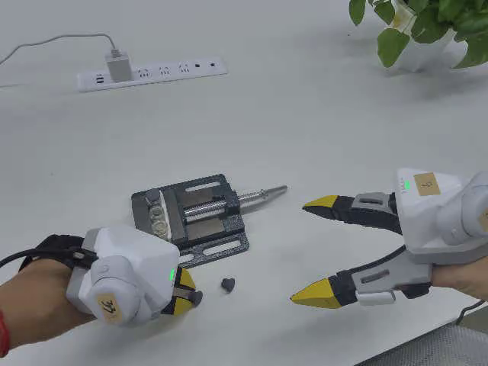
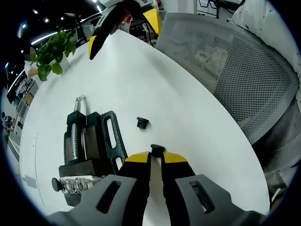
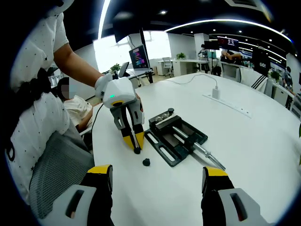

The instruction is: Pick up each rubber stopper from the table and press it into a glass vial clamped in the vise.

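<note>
My left gripper (image 1: 186,294) is low over the white table, shut on a small dark rubber stopper (image 2: 157,150) at its yellow tips. A second stopper (image 1: 227,284) lies loose on the table just right of it, in front of the vise. The dark vise (image 1: 192,219) holds glass vials (image 1: 157,217) in a row at its left end; they show in the right gripper view too, as vials (image 3: 163,115). To the right of the vise, my right gripper (image 1: 314,249) hovers open with nothing between its fingers, also seen as the gripper (image 3: 157,172).
A white power strip (image 1: 152,74) with a plugged-in charger lies at the back left. A potted plant (image 1: 423,27) stands at the back right. The vise's screw handle (image 1: 263,195) sticks out toward the right. A mesh chair (image 2: 235,70) sits past the table's near edge.
</note>
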Demonstrator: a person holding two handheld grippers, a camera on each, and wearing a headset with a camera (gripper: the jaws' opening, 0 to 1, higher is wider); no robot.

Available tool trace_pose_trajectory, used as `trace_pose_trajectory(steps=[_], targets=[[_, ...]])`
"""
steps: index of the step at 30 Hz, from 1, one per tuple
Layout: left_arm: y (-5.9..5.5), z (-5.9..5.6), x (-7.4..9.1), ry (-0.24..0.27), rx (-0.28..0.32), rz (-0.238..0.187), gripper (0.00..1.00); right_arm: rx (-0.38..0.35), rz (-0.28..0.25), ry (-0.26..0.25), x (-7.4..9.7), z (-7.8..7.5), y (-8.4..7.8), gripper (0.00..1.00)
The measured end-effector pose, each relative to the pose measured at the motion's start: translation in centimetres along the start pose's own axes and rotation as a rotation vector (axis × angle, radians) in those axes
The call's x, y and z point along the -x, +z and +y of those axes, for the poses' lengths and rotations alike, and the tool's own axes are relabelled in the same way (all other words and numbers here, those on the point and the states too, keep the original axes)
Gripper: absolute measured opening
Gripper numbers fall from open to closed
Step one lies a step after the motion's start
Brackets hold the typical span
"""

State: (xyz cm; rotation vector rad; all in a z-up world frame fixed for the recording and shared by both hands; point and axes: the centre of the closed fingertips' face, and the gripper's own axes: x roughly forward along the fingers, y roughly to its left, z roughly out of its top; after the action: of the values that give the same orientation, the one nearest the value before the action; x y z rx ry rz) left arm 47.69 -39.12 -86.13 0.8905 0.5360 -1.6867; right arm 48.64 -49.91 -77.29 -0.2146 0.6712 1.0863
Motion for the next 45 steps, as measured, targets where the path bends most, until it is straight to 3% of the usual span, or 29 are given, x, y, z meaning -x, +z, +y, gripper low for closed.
trace_pose_trajectory(steps=[3, 8, 13, 18, 21, 24, 26, 35, 39, 45], targets=[[0.1, 0.0, 0.0, 0.013, 0.027, -0.006, 0.05, 0.001, 0.001, -0.002, 0.0, 0.0, 0.0, 0.76], [0.9, 0.1, 0.2, 0.041, 0.138, -0.068, 0.05, 0.003, -0.001, 0.002, 0.0, 0.2, 0.2, 0.75], [2.8, 0.9, 1.4, 0.094, 0.266, -0.171, 0.05, 0.009, -0.014, 0.005, 0.1, 0.5, 1.0, 0.74], [5.2, 2.0, 3.4, 0.154, 0.433, -0.316, 0.05, 0.029, -0.026, 0.013, 0.2, 0.8, 2.2, 0.73], [6.0, 2.1, 4.4, 0.181, 0.459, -0.345, 0.04, 0.044, -0.035, 0.018, 0.4, 1.1, 3.4, 0.71], [7.4, 2.3, 6.0, 0.21, 0.511, -0.409, 0.04, 0.078, -0.044, 0.028, 0.5, 1.7, 5.0, 0.68], [8.0, 2.4, 6.7, 0.224, 0.528, -0.428, 0.04, 0.087, -0.044, 0.032, 0.6, 1.9, 5.9, 0.66], [11.0, 2.5, 10.4, 0.288, 0.626, -0.545, 0.04, 0.141, 0.006, 0.077, 0.7, 3.4, 9.6, 0.52], [11.9, 2.4, 11.6, 0.31, 0.673, -0.578, 0.04, 0.182, 0.011, 0.134, 0.6, 5.1, 11.3, 0.45], [13.2, 2.0, 13.0, 0.332, 0.689, -0.619, 0.04, 0.238, 0.049, 0.199, 0.5, 6.5, 12.2, 0.33]])
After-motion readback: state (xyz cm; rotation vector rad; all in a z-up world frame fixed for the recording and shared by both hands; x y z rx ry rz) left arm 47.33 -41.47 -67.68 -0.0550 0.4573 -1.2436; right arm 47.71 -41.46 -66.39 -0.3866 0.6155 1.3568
